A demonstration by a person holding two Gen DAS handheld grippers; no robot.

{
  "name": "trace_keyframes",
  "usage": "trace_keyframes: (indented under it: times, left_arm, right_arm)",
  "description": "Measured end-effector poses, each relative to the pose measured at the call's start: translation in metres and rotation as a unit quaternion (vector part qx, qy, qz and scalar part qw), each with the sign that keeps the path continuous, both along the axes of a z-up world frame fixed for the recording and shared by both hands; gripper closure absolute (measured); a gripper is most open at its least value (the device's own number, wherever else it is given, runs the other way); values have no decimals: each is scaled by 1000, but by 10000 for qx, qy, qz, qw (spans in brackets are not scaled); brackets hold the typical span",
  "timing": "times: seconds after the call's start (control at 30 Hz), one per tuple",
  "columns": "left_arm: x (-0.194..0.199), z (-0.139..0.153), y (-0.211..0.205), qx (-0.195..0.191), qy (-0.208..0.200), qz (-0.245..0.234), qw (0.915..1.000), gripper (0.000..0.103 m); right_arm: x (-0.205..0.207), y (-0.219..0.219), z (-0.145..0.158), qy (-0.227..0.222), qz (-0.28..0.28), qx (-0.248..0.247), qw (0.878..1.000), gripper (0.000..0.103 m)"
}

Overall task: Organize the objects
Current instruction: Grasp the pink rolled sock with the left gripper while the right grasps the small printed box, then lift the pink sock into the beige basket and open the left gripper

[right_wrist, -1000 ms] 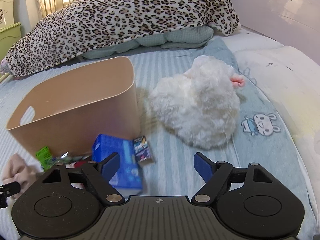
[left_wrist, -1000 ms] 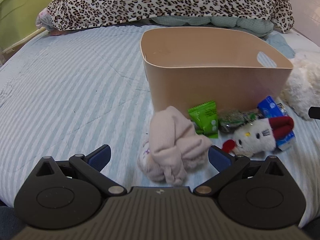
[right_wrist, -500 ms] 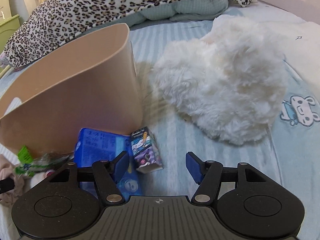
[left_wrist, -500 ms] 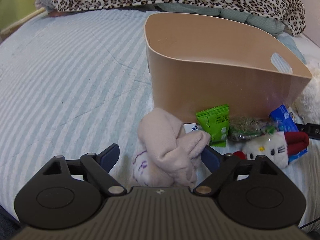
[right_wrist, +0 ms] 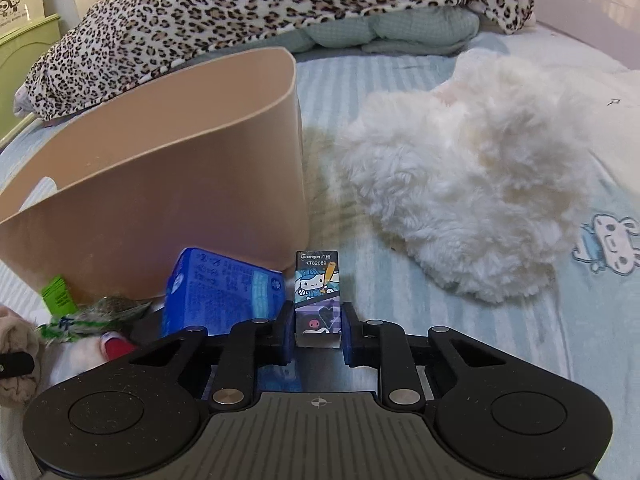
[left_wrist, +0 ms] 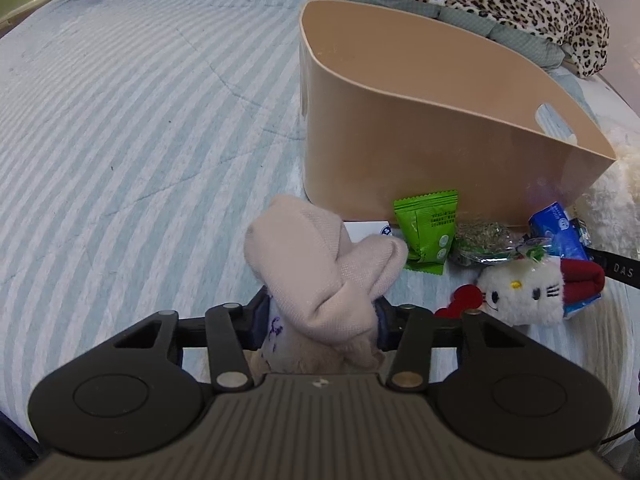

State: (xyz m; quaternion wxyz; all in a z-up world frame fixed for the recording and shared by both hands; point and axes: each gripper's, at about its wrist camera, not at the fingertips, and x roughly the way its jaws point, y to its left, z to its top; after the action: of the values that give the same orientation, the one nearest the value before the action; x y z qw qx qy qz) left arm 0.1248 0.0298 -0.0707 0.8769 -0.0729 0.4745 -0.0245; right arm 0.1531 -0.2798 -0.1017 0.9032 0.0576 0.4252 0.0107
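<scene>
The left gripper (left_wrist: 320, 316) is clamped on a knotted pink cloth bundle (left_wrist: 320, 264), which rises out of the pinch and leans forward over the striped bedsheet (left_wrist: 132, 152). Directly ahead stands the tan storage bin (left_wrist: 420, 152), its near wall close behind the bundle and its rim open upward. Ahead and to the right of this gripper, along the foot of the bin wall, lie a green snack packet (left_wrist: 428, 228), a clear bag of dried greens (left_wrist: 484, 240), a white cat plush (left_wrist: 524, 296) and a blue tissue pack (left_wrist: 560, 232); the sheet to the left of the gripper is bare stripes. The right gripper (right_wrist: 318, 330) is pinched on a small cartoon-printed box (right_wrist: 318, 300), held upright between its fingers. The tissue pack touches this gripper's left finger, and the bin's rounded corner stands just ahead and left. Ahead and right lies a fluffy white plush (right_wrist: 460, 200), with a strip of bare sheet between it and the bin. A leopard-print blanket (right_wrist: 260, 4) borders the far edge.
</scene>
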Motion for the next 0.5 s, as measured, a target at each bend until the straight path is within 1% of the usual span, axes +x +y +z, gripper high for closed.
trace_keyframes:
  times: [0.13,0.2,0.33,0.5]
  left_arm:
    - [-7,11,4,-90,-37,-6,10000,54]
    - [-12,21,7,-118,-140,16,9998,55]
    - [-20,47,13,-63,-544,173,9984,55]
    - [-20,82,17,-22,-977,190,9950,55]
  right_arm:
    - [-19,-2,16,-155,-176,156,9996,82]
    - [-30,-2,26,-270,-225,216,9991,82]
    - [-47,1,51,-539,-183,225,9981,82]
    - [-61,4,89,-966,-78,260,9950,82]
